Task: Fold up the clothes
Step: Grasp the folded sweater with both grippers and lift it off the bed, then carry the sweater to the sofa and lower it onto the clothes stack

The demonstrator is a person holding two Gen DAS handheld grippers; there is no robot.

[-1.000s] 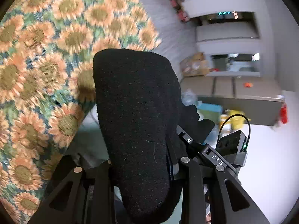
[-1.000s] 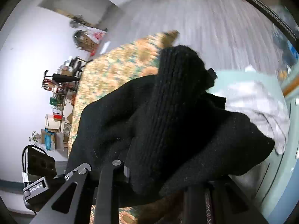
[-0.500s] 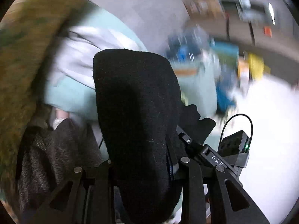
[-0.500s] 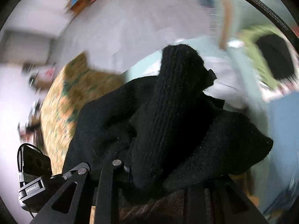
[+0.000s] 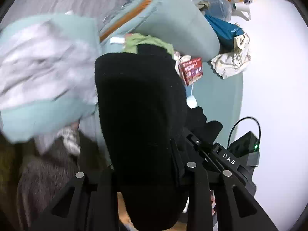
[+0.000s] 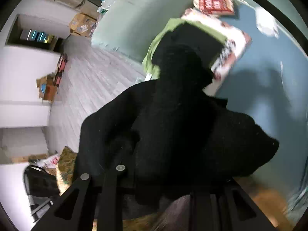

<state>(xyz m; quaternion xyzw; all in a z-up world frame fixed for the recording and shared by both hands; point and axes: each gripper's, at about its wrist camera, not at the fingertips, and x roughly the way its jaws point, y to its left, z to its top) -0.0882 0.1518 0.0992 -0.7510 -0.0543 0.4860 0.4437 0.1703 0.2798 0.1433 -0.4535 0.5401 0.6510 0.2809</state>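
Swung sofa-ward, black sweater (image 5: 142, 115) lengthwise upright

Pale teal sofa (image 5: 217, 96), red box (image 5: 191, 70) and green garment (image 5: 148, 40) on it

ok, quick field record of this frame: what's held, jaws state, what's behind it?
held item: black knit garment, bunched
left gripper: jaws shut on the garment
right gripper: jaws shut on the garment
behind: teal sofa with a red box, green cloth, folded black item
image quality: motion blur
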